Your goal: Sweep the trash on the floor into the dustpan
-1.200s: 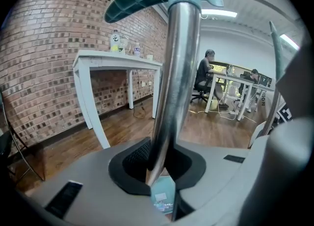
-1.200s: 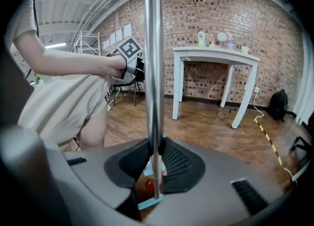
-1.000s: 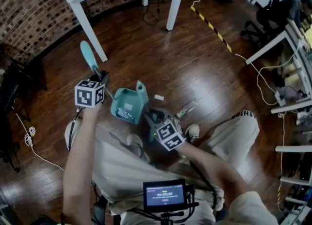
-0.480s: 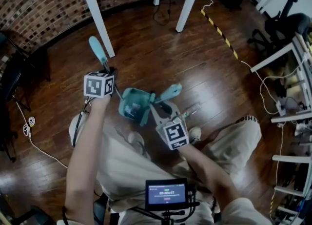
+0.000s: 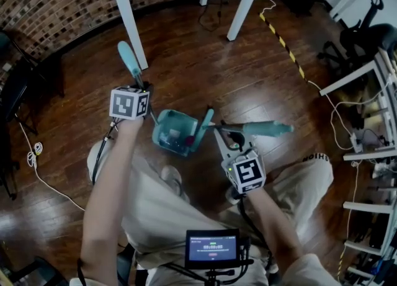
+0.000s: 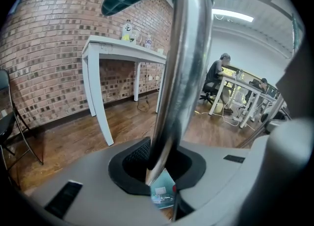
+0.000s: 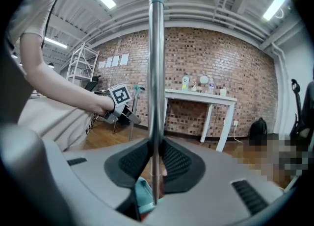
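Observation:
The teal dustpan (image 5: 174, 131) sits low in front of the person's knees, with clear and white trash (image 5: 178, 140) inside it. My left gripper (image 5: 139, 116) is shut on the dustpan's metal handle (image 6: 179, 68), and the teal grip (image 5: 129, 58) points away. Through the jaws, the pan with trash (image 6: 162, 195) shows below. My right gripper (image 5: 224, 143) is shut on the broom's metal rod (image 7: 156, 87). The broom's teal grip (image 5: 267, 128) points right and its teal head (image 5: 203, 126) stands edge-on against the dustpan's right side.
A white table (image 5: 133, 5) stands ahead by the brick wall. A yellow-black floor stripe (image 5: 285, 36) and cables (image 5: 332, 102) run to the right, near desks and office chairs (image 5: 366, 30). A black chair (image 5: 15, 92) is at the left. The person's trousers (image 5: 186, 210) fill the near floor.
The broom swung round. Its grip moved from above the dustpan out to the right, and the right gripper moved right and nearer the person. The loose scraps are gone from the floor.

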`<state>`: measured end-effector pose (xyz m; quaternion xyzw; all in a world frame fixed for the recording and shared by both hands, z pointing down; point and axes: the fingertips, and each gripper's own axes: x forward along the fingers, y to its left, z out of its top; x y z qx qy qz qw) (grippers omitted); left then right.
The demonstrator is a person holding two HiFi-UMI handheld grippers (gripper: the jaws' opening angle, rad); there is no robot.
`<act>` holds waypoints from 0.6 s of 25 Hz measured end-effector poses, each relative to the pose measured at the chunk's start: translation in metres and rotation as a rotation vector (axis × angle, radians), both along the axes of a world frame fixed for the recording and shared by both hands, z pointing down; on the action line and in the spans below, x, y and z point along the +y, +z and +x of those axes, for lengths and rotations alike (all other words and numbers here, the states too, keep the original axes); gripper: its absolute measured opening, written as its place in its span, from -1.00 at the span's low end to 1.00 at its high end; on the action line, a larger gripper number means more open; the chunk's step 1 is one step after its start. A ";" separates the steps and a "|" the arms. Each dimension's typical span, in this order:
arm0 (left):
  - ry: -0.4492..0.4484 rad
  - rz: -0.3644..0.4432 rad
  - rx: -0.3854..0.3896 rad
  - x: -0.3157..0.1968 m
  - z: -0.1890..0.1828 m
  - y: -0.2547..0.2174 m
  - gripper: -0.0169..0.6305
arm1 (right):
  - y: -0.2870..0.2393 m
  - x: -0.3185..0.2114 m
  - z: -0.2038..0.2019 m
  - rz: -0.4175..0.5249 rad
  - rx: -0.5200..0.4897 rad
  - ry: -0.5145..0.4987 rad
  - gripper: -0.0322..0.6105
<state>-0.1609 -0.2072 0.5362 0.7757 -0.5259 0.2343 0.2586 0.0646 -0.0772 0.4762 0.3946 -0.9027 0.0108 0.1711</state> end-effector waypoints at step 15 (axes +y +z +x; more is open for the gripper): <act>-0.011 -0.005 0.025 -0.009 0.003 0.004 -0.79 | 0.090 -0.008 -0.022 -0.083 0.180 0.011 -0.59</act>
